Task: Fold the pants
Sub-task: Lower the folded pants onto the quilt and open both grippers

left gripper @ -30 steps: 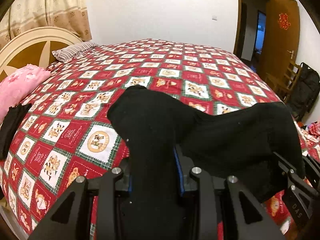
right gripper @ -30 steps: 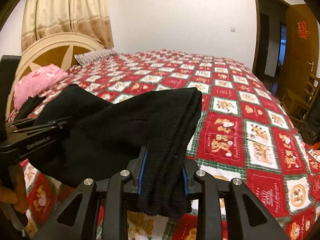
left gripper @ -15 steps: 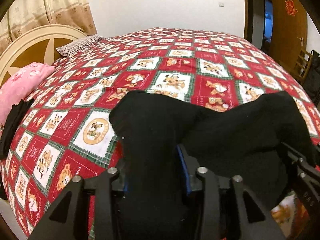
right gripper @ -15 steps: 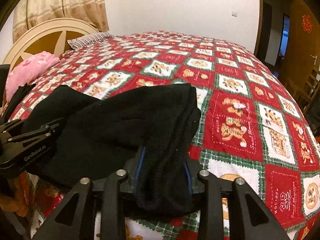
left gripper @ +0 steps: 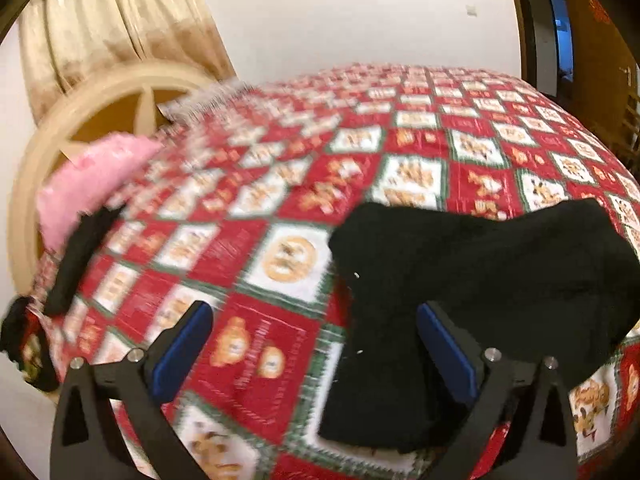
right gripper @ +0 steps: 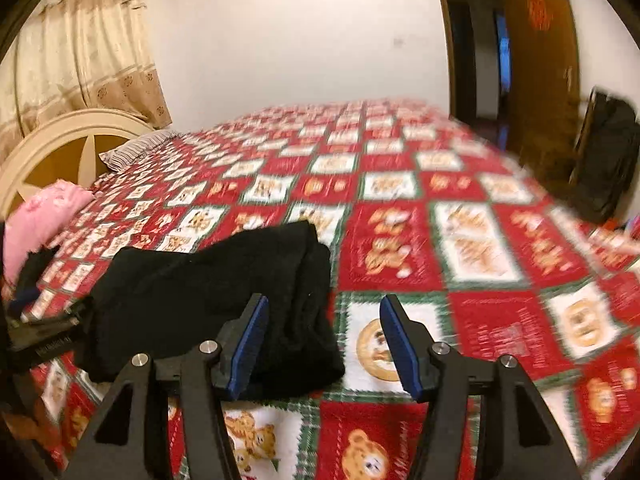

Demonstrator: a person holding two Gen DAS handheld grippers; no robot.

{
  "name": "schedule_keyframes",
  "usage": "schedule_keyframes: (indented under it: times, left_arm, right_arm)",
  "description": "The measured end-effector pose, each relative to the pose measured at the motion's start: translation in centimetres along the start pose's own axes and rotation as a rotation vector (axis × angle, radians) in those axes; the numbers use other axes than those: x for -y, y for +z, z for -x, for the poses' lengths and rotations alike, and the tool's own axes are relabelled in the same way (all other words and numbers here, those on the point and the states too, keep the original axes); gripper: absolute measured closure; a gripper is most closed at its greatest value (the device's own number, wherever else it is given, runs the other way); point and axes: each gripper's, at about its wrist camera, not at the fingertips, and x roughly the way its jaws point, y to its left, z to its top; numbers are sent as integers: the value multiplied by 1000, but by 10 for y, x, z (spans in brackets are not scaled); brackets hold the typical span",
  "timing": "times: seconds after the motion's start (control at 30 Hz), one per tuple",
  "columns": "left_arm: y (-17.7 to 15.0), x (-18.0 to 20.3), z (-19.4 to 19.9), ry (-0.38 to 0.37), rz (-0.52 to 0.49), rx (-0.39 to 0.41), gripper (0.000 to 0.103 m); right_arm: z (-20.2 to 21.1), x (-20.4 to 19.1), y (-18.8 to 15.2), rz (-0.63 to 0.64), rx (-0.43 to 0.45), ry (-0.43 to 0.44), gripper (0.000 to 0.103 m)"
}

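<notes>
Left wrist view: left gripper point(left gripper: 312, 344) fingers spread wide and opening, nothing pinched; its right-side finger point(left gripper: 448, 344) sits just against the black fabric, not squeezing it.
Right wrist view: right gripper point(right gripper: 322, 344) fingers parted and opening, released; folded edge of fabric lies between them toward the inner finger point(right gripper: 248, 340), no pinch.
Pants: black pants point(left gripper: 480, 276) lie in a folded bundle on the bed point(left gripper: 420, 148), near its front edge, between the two grippers; free of both.
Bed cover: red, white and green patchwork quilt, slightly rumpled under the bundle.
Beyond: pink pillow point(left gripper: 88, 184) and another dark garment point(left gripper: 80, 256) by the headboard point(left gripper: 52, 140), well apart from the pants.
Far: curtain, white wall, open door, blurred.
Stage: looks like a fold just set down, release underway.
Risk: a finger snagging the knit on pull-back would drag the top layer and open the fold.
Risk: bundle near the bed edge could slide off if nudged.
Risk: layers look uneven at the near corner; a crooked fold follows if unsmoothed.
</notes>
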Motion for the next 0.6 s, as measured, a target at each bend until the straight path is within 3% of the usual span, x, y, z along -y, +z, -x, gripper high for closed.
schedule_keyframes:
  times: [0.07,0.2,0.3,0.47,0.6]
  left_arm:
    - [3,2,16,-7,-9,54,0]
    - [14,14,29,-98,-9,99,0]
    - [16,35,19,-206,-34,56,0]
    - [0,63,-16,-222,-103,-61,0]
    - [-10,64,-26,-231,-107,-81,0]
  right_arm:
    - [1,-9,0,21,-15,36,66]
    - [-12,-18,-4,30,-70,86,68]
    - [-28,-11,-14,16,-128,52,68]
    - [-40,6,-23,-59,-162,60,68]
    - [-39,-1,-23,-26,-166,32,68]
